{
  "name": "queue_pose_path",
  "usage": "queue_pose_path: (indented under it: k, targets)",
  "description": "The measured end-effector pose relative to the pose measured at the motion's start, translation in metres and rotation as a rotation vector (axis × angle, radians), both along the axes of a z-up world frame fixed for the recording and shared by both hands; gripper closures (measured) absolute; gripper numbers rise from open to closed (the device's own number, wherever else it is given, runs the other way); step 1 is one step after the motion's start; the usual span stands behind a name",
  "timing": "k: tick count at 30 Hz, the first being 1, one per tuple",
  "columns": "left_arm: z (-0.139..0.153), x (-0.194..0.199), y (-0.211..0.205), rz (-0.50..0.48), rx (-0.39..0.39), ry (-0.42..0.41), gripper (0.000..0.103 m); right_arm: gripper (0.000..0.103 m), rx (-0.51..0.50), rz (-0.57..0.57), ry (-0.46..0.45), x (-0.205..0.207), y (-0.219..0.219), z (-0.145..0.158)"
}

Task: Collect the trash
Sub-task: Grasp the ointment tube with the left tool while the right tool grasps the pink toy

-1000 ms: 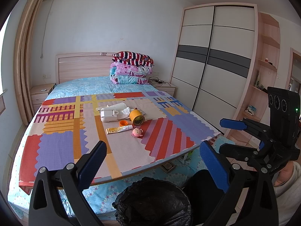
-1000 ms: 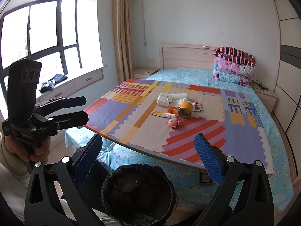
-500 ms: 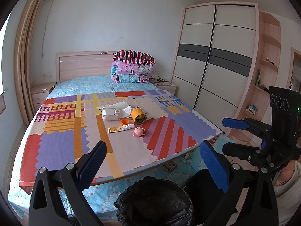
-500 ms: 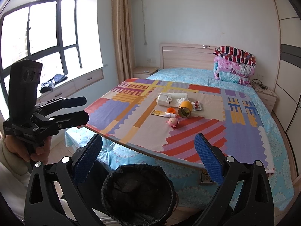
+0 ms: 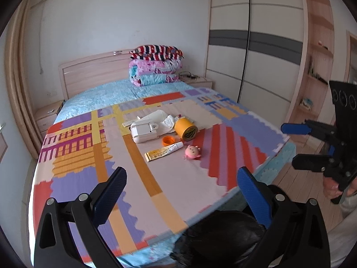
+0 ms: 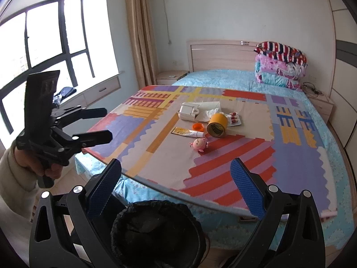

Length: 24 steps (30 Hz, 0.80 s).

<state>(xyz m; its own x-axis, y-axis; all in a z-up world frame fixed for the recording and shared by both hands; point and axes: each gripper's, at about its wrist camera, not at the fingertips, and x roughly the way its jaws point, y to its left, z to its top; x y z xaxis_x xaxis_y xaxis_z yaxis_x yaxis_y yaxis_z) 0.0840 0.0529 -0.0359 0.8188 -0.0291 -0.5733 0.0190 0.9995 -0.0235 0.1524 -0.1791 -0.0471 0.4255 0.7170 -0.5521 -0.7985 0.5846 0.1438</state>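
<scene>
both hand-held grippers spread wide, empty: left hand-held gripper (image 5: 179,187), right hand-held gripper (image 6: 176,178). black-lined bin (image 6: 156,234) at foot of bed (image 6: 223,78). trash clustered mid-mat (image 6: 223,156), well beyond bin: yellow tape roll (image 6: 217,125), tube (image 6: 187,132), orange cap (image 6: 198,126), white box (image 6: 188,111), pill blister (image 6: 234,118).

Folded quilts (image 5: 156,65); wardrobe (image 5: 252,44); window (image 6: 44,44)

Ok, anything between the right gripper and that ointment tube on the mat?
Nothing visible. The right gripper, open, faces bare mat up to the tube; the pink toy sits just right of that line.
</scene>
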Motion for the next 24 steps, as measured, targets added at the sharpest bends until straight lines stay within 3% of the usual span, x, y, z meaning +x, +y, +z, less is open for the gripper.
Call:
queue_pose_path:
  k: [11, 24]
  targets:
    - [-0.028, 0.076, 0.029, -0.115, 0.047, 0.080, 0.008, 0.004, -0.037, 0.001, 0.043, 0.048, 0.036, -0.024]
    - [-0.067, 0.146, 0.039, -0.208, 0.092, 0.163, 0.021, 0.013, -0.069, 0.016, 0.112, 0.089, 0.063, -0.058]
